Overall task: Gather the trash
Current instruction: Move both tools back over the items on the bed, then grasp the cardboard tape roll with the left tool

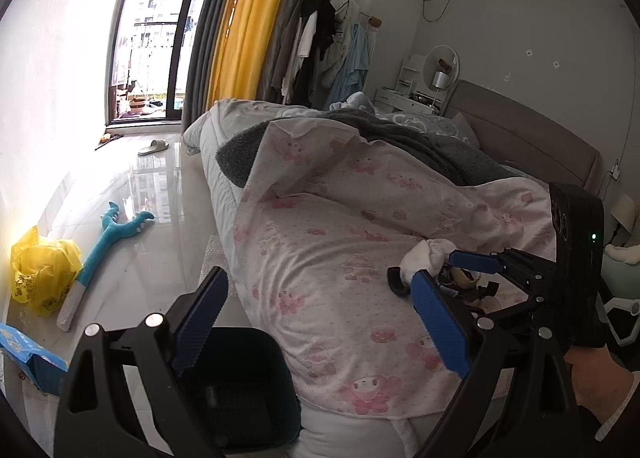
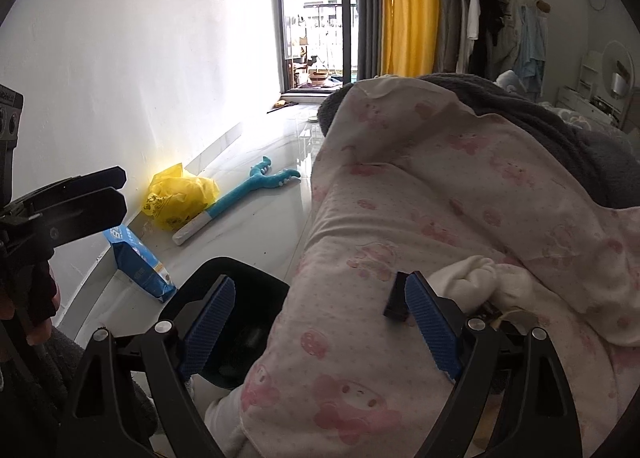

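Right wrist view, what do you have there? asks my colleague.

I see my right gripper (image 2: 320, 322) with its 2 blue pads far apart, I answer. Between them is only the pink printed duvet (image 2: 400, 185). A small black piece (image 2: 396, 298) lies on the duvet just at the tip of the right finger, on its inner side. A white crumpled bundle (image 2: 480, 278) lies just past that same finger, outside the jaws. Nothing is gripped.

And the bin?

The dark bin (image 2: 248, 298) stands on the floor, below and behind the left finger, close against the bed edge. Further ahead to the left of the gripper, near the wall, I see a yellow plastic bag (image 2: 180, 193), a blue packet (image 2: 136, 258) and a blue plush toy (image 2: 248, 193).

What about the left side?

In the left wrist view my left gripper (image 1: 320, 322) is also wide and it holds nothing. The bin (image 1: 240, 378) is under its left finger. The white bundle (image 1: 428, 254) and the black piece (image 1: 396, 278) are just ahead of its right fingertip. The right gripper (image 1: 452, 270) comes in from the right, next to the bundle. Some small things lie behind its finger, but I cannot tell what they are.
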The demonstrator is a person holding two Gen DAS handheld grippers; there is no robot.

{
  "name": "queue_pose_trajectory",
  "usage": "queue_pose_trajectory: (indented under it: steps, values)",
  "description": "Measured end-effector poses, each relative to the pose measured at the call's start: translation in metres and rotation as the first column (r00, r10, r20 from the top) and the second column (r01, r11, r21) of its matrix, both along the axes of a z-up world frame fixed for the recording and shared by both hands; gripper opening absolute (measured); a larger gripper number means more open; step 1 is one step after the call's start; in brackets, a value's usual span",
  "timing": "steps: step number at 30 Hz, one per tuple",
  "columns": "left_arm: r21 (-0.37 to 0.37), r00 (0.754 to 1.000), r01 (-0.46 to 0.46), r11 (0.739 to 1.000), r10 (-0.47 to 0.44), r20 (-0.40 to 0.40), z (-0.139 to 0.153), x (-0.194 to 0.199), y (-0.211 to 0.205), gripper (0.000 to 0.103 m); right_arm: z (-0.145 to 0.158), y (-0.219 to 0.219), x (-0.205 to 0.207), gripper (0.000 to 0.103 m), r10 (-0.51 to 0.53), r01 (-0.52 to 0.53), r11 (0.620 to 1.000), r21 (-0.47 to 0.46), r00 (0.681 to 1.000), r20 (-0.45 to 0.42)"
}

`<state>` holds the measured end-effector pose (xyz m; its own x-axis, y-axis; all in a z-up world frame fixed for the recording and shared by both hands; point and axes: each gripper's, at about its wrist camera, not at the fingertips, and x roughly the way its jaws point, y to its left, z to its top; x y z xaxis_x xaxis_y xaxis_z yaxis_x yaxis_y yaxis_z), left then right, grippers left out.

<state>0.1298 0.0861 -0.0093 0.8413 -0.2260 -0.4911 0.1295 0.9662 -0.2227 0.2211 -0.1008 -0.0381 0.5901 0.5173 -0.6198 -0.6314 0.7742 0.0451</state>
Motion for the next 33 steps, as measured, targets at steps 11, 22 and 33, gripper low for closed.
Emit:
queue_pose_trajectory:
  steps: [11,22,33]
  values:
    - [0.062,0.991,0.136,0.989,-0.135,-0.015,-0.011,0.014,-0.068,0.093,0.004,-0.073,0.013,0.088,-0.055,0.055,0.998,0.004,0.998,-0.017]
    - [0.098,0.954,0.295,0.950,-0.287,-0.084,-0.043,0.031,-0.138,0.085,-0.008,-0.129,0.024,0.063,-0.085,0.085,0.996,-0.008,0.994,-0.070]
    - [0.082,0.896,0.435,0.896,-0.423,-0.136,-0.066,0.040,-0.189,0.076,-0.034,-0.178,0.037,0.053,-0.108,0.112,0.994,0.013,0.982,-0.157]
